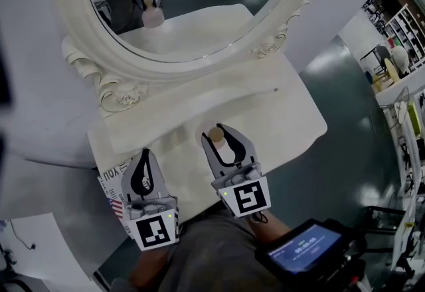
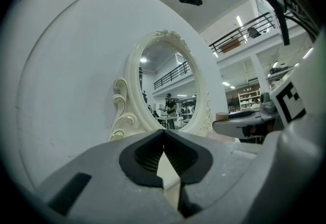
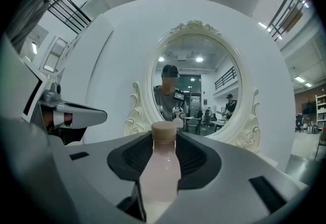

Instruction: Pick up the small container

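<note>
Overhead, the right gripper [image 1: 216, 131] pinches the small container [image 1: 216, 135] over the white vanity table [image 1: 292, 118] beside the left gripper [image 1: 145, 153]; along the left jaws, they sit pressed together, empty, facing the oval mirror [image 2: 170, 80]; along the right, pads [image 3: 196, 159] clamp the pink, tan-capped bottle upright.

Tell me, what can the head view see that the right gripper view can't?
Only the head view shows the left gripper and right gripper from above, the white table and a device with a blue screen. Only the right gripper view shows the pale pink body of the small bottle, clamped between that gripper's jaws. Both show the oval mirror, the bottle's tan cap and the left gripper.
</note>
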Motion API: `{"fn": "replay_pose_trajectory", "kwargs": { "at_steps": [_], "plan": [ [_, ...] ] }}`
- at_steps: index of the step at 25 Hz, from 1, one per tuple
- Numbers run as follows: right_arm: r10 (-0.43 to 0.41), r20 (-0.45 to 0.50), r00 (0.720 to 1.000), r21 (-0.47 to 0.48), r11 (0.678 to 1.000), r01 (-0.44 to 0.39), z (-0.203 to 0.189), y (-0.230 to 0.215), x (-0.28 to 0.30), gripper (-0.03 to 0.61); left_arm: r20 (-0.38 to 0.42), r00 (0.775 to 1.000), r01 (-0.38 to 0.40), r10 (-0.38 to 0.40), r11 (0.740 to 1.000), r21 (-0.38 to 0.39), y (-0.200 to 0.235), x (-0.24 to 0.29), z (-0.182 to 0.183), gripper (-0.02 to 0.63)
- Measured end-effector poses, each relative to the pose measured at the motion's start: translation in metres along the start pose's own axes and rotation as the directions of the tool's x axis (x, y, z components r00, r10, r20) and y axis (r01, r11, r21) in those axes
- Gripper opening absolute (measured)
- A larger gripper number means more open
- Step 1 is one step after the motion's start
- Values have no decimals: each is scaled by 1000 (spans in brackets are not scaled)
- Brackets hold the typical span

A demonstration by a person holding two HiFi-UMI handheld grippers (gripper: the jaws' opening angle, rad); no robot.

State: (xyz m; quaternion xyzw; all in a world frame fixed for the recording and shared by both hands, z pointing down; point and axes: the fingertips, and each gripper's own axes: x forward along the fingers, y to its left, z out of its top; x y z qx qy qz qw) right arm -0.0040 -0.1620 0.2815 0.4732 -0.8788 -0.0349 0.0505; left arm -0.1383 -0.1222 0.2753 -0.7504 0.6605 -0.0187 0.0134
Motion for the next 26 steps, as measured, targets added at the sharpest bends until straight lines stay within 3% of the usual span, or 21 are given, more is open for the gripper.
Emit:
{"fn": "replay_pose_trajectory", "kwargs": {
  "at_steps": [26],
  "plan": [
    [6,-1,1000,7,1000,-6,-6,-11,-1,143,-8,1000,-5,5,1000,4,-10,4,-3,14]
  ]
}}
